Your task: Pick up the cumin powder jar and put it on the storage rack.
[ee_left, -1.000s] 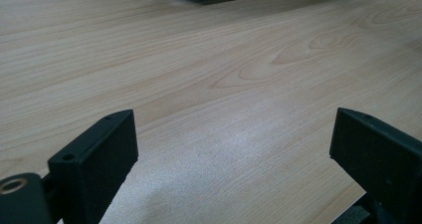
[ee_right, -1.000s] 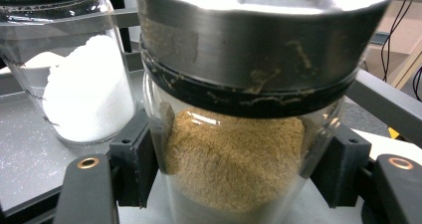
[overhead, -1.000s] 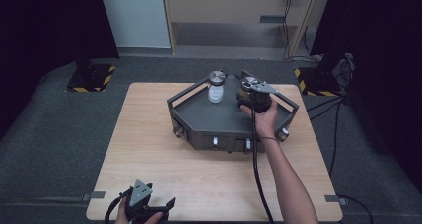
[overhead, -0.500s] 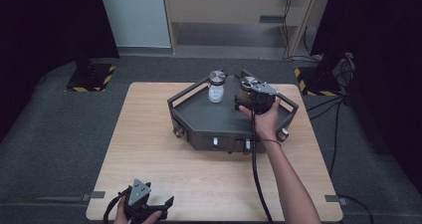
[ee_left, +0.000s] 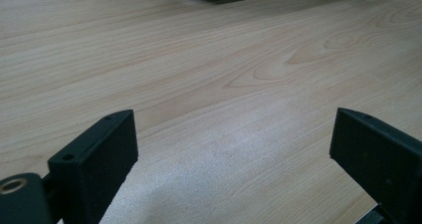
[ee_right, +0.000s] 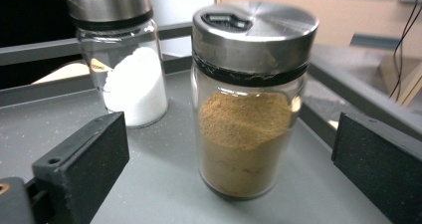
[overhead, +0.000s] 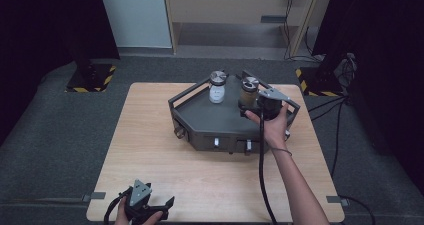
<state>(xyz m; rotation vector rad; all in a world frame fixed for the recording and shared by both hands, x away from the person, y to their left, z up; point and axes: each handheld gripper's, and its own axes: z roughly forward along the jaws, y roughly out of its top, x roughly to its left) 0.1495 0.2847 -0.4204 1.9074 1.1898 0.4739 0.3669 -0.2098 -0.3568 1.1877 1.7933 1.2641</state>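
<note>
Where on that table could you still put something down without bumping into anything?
The wooden table is bare left of the dark tray and along the front, up to the left gripper. It is crowded at the tray's back, where the right gripper faces two jars.

The bench (overhead: pixel 150 150) is pale wood with a light grain of wavy lines. On it stands a dark grey tray (overhead: pixel 200 115). One clear glass jar (ee_right: pixel 246 109) holds ochre-brown powder, the other jar (ee_right: pixel 122 59) white powder; both have brushed silver lids above a black band. Each gripper has black jaws. The floor (overhead: pixel 60 135) is dark grey carpet, with black-and-yellow striped blocks (overhead: pixel 92 77).
</note>
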